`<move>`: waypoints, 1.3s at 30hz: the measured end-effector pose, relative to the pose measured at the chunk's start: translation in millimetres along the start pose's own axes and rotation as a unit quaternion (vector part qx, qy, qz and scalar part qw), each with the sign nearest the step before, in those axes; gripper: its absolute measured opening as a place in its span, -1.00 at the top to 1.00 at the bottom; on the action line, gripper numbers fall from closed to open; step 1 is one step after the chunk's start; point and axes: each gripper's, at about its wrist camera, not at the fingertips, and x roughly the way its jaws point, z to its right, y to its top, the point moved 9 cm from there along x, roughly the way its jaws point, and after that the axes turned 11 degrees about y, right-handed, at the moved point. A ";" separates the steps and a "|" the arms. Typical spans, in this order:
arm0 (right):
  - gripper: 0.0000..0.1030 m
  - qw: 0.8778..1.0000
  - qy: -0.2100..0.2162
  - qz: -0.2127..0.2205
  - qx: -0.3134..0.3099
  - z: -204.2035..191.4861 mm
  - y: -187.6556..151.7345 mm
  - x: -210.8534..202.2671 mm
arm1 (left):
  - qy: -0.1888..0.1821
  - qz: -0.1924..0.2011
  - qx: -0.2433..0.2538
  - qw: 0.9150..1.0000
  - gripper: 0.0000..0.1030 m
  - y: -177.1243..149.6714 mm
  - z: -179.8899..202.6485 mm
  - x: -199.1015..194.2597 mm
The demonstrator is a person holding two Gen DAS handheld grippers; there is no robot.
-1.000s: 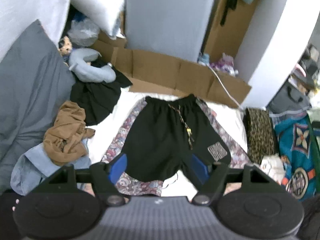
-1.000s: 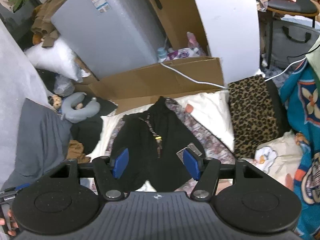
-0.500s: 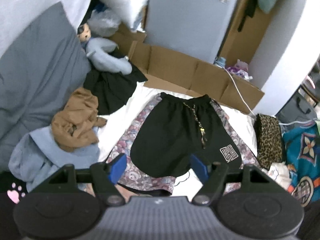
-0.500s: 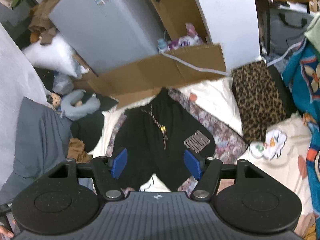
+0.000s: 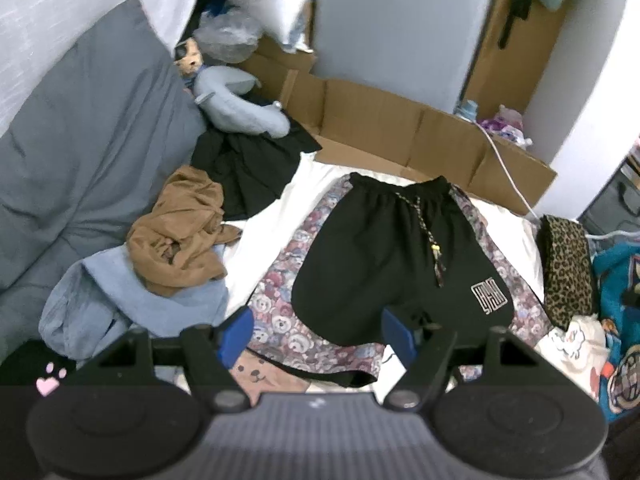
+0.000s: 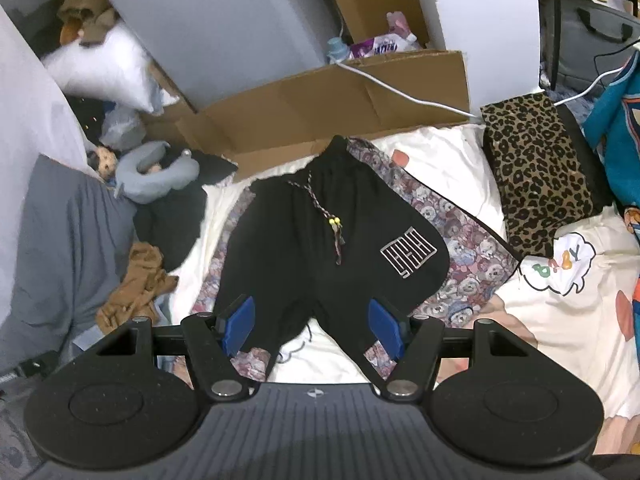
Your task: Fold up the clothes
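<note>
Black shorts (image 5: 392, 256) (image 6: 320, 240) with a braided drawstring and a white logo lie spread flat on a bear-print cloth (image 5: 292, 320) (image 6: 460, 248) on the white bedding. My left gripper (image 5: 316, 340) hovers open above and in front of the shorts' hem, nothing between its blue pads. My right gripper (image 6: 312, 322) is also open, held above the shorts' leg openings, holding nothing. A crumpled brown garment (image 5: 180, 232) (image 6: 136, 284) sits on a light blue garment (image 5: 120, 304) to the left, beside a black garment (image 5: 248, 168).
A flattened cardboard box (image 5: 400, 128) (image 6: 320, 96) lines the far edge. A leopard-print bundle (image 5: 566, 268) (image 6: 536, 176) lies at the right. A grey pillow (image 5: 80, 152), a blue neck pillow (image 5: 240, 108) and a white cable (image 6: 400, 88) are nearby.
Both grippers have pulled back and risen, so the shorts and more of the bed show. The shorts have not moved. Both jaws stay open.
</note>
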 end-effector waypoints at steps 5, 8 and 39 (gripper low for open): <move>-0.35 1.000 -0.005 -0.006 -0.006 -4.7 -1.5 11.7 | -0.014 -0.003 -0.037 0.999 -0.53 6.7 -14.1 -3.1; -0.35 1.000 -0.003 -0.010 -0.010 -9.3 -4.3 22.4 | -0.022 -0.005 -0.060 0.998 -0.64 10.8 -22.6 -5.0; -0.33 0.999 0.040 0.012 0.021 15.8 -92.8 155.8 | -0.061 -0.047 -0.013 0.997 -0.68 11.1 -3.1 143.2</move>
